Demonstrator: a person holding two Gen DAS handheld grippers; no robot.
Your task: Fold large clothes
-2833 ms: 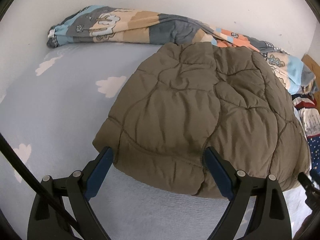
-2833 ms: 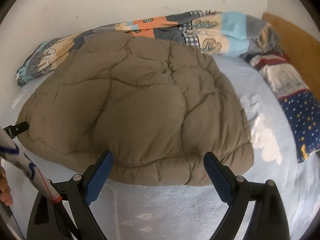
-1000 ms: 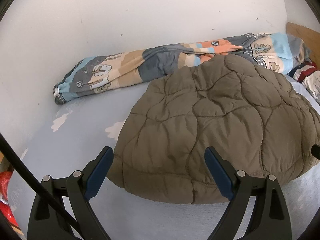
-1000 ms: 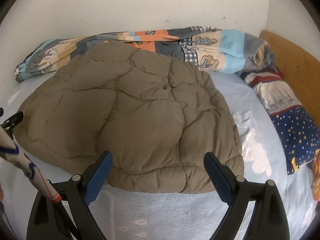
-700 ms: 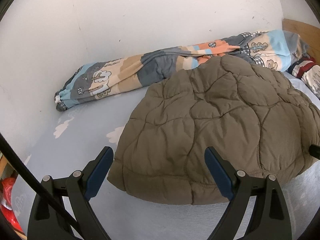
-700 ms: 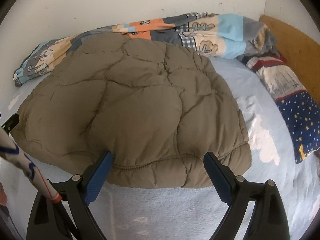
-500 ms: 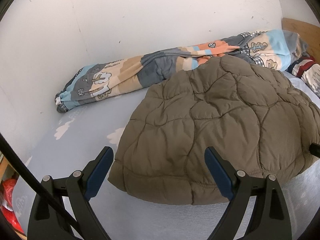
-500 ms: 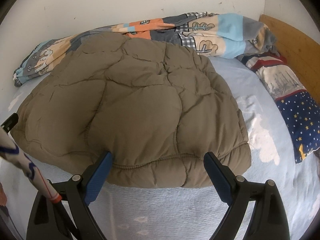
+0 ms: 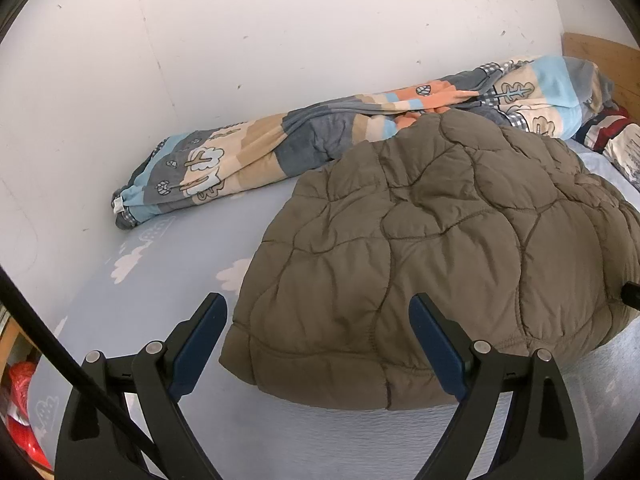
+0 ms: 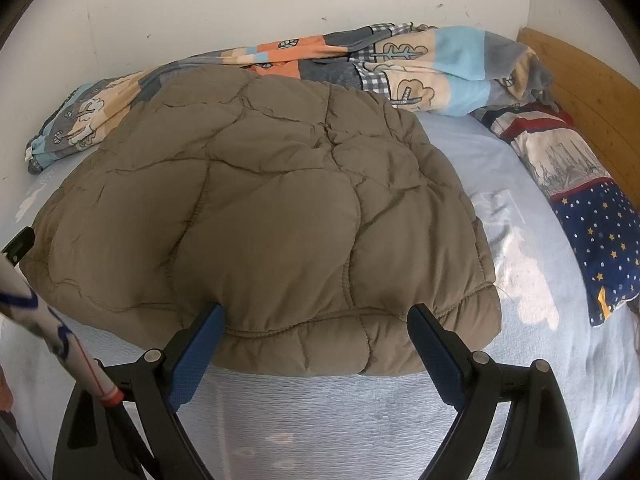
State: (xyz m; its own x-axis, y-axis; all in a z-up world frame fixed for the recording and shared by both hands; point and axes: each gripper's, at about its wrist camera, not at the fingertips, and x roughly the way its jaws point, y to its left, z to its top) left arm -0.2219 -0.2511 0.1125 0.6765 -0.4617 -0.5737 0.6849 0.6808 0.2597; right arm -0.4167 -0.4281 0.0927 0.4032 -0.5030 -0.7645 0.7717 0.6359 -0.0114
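A folded olive-brown quilted puffer jacket (image 9: 440,248) lies on the bed (image 9: 168,264), filling the centre and right of the left wrist frame and the centre of the right wrist frame (image 10: 272,216); its stitched hem faces the cameras at the lower edge of the bundle. The left claw (image 9: 318,330) is spread wide at the bottom of its frame, blue pads either side of the jacket's near left corner, gripping nothing; whether the pads touch the fabric cannot be told. The right claw (image 10: 316,340) is likewise spread, its pads flanking the near hem at lower centre, empty. The sheet is pale blue with white clouds. A rolled patchwork blanket (image 9: 304,148) runs along the white wall (image 9: 280,32) across the upper middle, the jacket's far edge resting against it; in the right wrist frame it spans the top (image 10: 440,64). A starry navy pillow (image 10: 592,216) lies at the right edge beside a wooden headboard (image 10: 588,88).
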